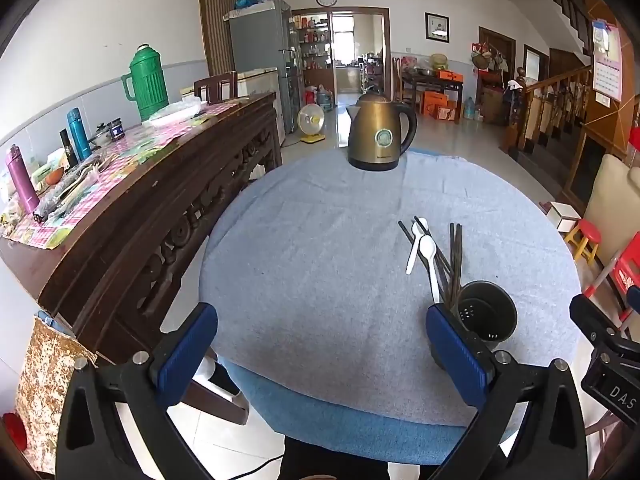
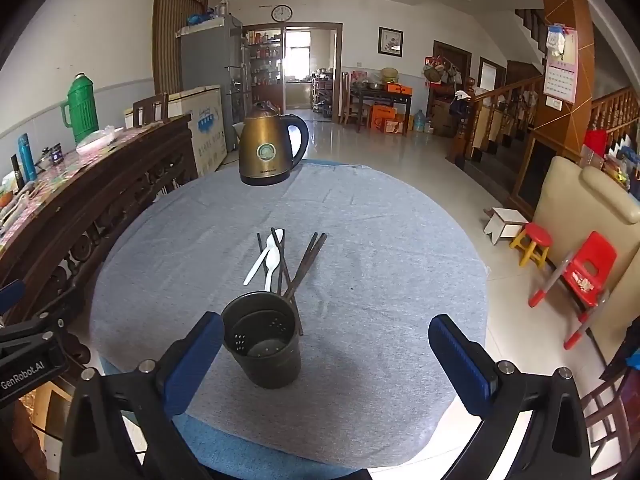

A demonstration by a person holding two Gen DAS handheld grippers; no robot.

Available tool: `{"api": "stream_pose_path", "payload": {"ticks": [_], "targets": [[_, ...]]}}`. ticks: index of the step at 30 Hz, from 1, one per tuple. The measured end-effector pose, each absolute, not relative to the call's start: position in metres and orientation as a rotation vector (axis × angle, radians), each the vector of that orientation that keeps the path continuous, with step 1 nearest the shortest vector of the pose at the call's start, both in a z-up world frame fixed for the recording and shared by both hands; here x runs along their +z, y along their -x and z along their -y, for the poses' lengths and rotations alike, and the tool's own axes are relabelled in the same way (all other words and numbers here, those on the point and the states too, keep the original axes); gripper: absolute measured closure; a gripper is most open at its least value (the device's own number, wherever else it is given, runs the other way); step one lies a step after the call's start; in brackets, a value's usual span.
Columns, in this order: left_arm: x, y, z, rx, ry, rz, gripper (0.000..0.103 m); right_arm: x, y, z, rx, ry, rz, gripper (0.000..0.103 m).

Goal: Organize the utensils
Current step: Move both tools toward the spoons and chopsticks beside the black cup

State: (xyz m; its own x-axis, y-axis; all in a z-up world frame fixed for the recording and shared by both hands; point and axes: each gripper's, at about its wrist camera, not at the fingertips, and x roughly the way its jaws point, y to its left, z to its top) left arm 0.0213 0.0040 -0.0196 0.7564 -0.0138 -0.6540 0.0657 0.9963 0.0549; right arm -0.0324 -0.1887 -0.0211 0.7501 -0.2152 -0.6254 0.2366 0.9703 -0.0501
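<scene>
Utensils lie loose on the grey cloth [image 2: 380,240] of a round table: two white spoons [image 2: 266,258] and several dark chopsticks [image 2: 306,258], fanned out in a small heap just beyond a dark perforated holder [image 2: 262,346]. The holder stands upright near you, toward the near edge of the table, and looks empty apart from its drain holes. Some chopstick ends seem to lean against or touch its far rim; it is hard to tell which. A brass-coloured electric kettle [image 2: 270,152] stands well apart at the far edge.

Your left gripper [image 1: 320,346] hovers over the near part of the cloth with its jaws spread wide and nothing between them; the holder sits just past its right finger. Your right gripper [image 2: 326,356] is likewise wide and empty, with the holder just inside its left finger.

Nothing looks sorted yet, so you appear to be at the very start. The next move likely calls for reaching past the holder, closing narrowly on one thin piece, and perhaps steadying the holder with the other gripper so it does not tip.
</scene>
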Motion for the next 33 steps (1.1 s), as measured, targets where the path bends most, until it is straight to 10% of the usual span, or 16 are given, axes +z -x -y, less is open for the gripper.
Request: {"api": "stream_pose_path", "payload": {"ticks": [33], "targets": [[-0.032, -0.02, 0.011, -0.097, -0.104, -0.751, 0.0, -0.026, 0.035, 0.199, -0.297, -0.03, -0.691, 0.0]]}}
